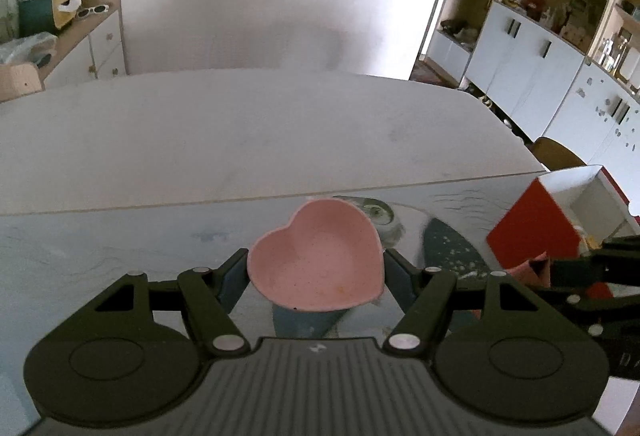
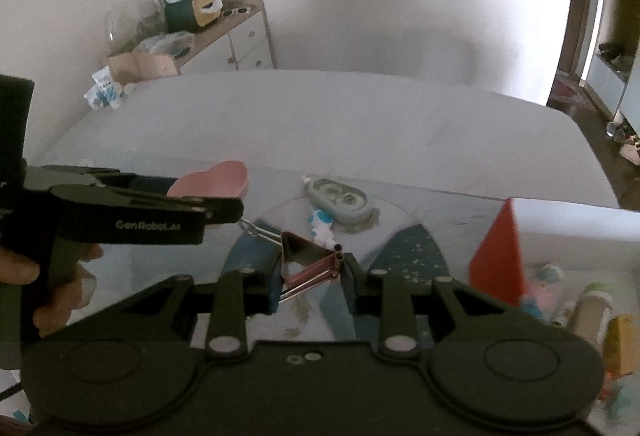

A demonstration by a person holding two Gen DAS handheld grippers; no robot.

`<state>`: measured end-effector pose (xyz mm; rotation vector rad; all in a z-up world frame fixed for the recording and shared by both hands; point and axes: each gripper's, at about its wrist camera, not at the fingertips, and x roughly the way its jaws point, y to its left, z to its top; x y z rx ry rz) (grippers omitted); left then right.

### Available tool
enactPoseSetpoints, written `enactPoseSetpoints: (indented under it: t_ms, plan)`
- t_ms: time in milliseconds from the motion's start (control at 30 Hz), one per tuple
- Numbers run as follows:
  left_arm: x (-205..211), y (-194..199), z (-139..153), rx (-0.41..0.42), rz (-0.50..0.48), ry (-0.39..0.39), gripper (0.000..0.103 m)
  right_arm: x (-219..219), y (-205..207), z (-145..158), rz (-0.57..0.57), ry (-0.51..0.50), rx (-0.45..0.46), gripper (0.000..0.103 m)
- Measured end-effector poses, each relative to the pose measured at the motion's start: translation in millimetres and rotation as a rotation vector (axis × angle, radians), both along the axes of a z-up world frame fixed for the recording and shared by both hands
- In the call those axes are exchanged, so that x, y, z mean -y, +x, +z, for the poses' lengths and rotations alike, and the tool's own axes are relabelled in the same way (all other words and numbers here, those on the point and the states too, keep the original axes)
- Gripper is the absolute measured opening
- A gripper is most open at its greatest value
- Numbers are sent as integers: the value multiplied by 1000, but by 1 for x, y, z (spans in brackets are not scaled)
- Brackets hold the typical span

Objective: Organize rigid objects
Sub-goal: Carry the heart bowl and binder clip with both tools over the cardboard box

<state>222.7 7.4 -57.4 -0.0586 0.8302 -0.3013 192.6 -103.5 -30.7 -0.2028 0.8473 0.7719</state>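
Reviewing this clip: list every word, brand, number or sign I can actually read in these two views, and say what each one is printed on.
"GenRobot.AI": white lettering on the side of the left gripper, seen in the right wrist view.
A small white logo mark on the left gripper's ribbed housing: a symbol, no readable letters.
Faint letters at the right edge of the left wrist view, on the right gripper: cut off, unreadable.

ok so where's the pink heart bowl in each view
Left wrist: pink heart bowl at lower centre, clamped by the left gripper.
Right wrist: bowl at mid-left, above the left gripper's fingers.
Shared landmark: the red box, at the right in both.
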Motion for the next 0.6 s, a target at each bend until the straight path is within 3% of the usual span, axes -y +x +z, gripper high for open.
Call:
enactPoseSetpoints:
  t_ms: [367, 600]
  plan:
    - [37, -26, 36, 20, -11, 11, 71, 60, 5, 25, -43, 51, 34, 29]
    - [82, -40, 52, 40, -44, 8, 71, 104, 15, 29, -76, 63, 44, 29]
